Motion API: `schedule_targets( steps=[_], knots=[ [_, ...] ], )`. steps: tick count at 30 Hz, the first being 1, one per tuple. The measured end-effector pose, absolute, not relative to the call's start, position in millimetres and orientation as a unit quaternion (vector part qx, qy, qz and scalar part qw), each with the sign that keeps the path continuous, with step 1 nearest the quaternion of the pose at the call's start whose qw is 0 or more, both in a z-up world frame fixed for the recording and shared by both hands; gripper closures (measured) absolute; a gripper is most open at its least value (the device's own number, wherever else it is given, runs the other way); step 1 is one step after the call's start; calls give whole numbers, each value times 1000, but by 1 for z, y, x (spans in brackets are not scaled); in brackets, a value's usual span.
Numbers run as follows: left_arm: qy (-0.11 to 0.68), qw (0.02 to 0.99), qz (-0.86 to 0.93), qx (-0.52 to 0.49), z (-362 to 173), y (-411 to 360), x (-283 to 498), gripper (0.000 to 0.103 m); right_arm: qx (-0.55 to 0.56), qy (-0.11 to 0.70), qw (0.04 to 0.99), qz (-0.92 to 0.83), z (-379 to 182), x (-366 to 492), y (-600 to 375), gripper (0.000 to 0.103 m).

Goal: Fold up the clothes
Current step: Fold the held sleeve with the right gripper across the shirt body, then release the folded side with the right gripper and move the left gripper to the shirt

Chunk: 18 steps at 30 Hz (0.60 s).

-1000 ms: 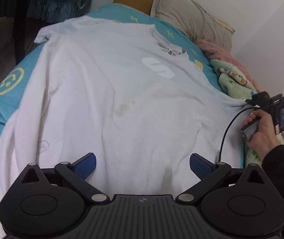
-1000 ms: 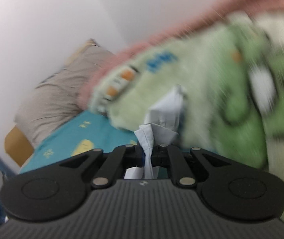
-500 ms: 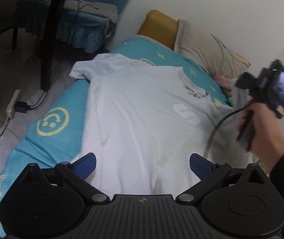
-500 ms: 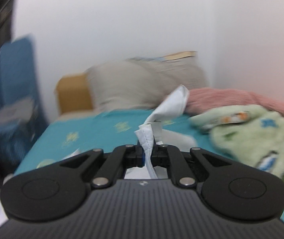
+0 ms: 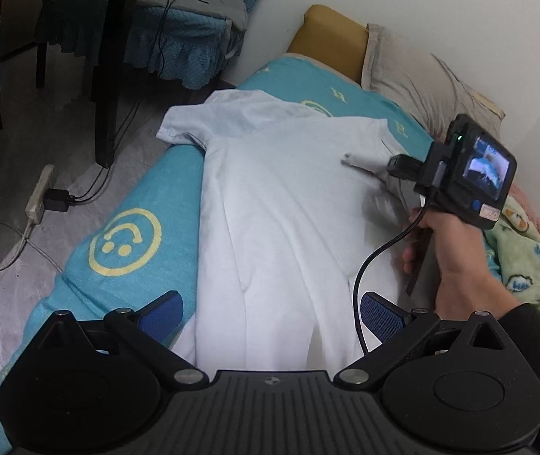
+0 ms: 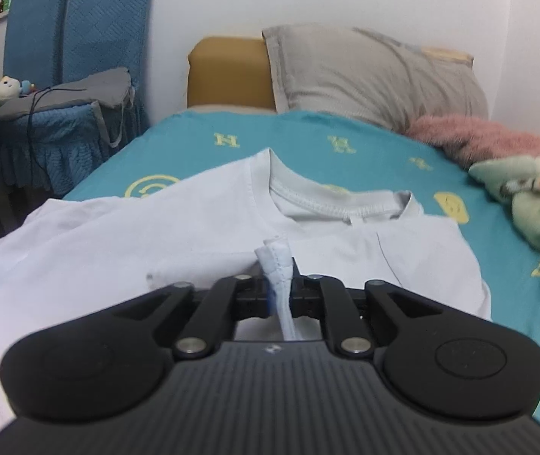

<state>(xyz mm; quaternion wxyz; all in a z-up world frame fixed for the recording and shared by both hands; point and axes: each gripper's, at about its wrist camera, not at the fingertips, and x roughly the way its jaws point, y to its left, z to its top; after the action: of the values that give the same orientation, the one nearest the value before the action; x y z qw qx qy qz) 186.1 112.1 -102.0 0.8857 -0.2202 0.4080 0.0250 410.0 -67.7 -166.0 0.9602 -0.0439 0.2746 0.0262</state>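
The left gripper (image 5: pixel 271 313) hung over the near end of the bed with its blue-padded fingers (image 5: pixel 163 309) spread wide and nothing between them. In that left wrist view the white T-shirt (image 5: pixel 281 227) lay lengthwise on the teal bedsheet (image 5: pixel 133 223), one sleeve reaching the bed's left edge and the right side folded in over the chest. A hand (image 5: pixel 440 239) in a dark sleeve held the right gripper's handle above the shirt's right part. A grey pillow (image 5: pixel 421 76) lay at the head, a green patterned blanket (image 5: pixel 523 250) on the right, and a power strip (image 5: pixel 38 193) on the floor.

In the right wrist view the right gripper (image 6: pixel 279 295) was opening, a folded strip of the shirt's hem (image 6: pixel 277 265) standing between its jaws, the left pad apparently touching it; whether the right pad touched I could not tell. The collar (image 6: pixel 342 204) lay just beyond, the shirt spread flat on the sheet, with a pink fluffy blanket (image 6: pixel 478 136) by the pillow.
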Motion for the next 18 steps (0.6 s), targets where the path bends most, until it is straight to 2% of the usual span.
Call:
schedule_targets(
  steps=[1,3,8,15,18],
  knots=[
    [408,887,22,-215,-102,110,186,2,-36,278,959,31,-161,407,-72,33],
    [403,892,20,-205,-99,107,183,2,-25,252,967,41,-149,390,-78,19],
    [391,901,16,-187,-90,100,173,2,41,252,965,55,-102,329,-108,19],
    [388,903,-12,-181,-83,87,148,2,56,212,973,74,-45,180,-163,19],
    [392,900,-39,-184,-83,77,133,3,94,228,967,66,-38,118,-194,19]
  ],
)
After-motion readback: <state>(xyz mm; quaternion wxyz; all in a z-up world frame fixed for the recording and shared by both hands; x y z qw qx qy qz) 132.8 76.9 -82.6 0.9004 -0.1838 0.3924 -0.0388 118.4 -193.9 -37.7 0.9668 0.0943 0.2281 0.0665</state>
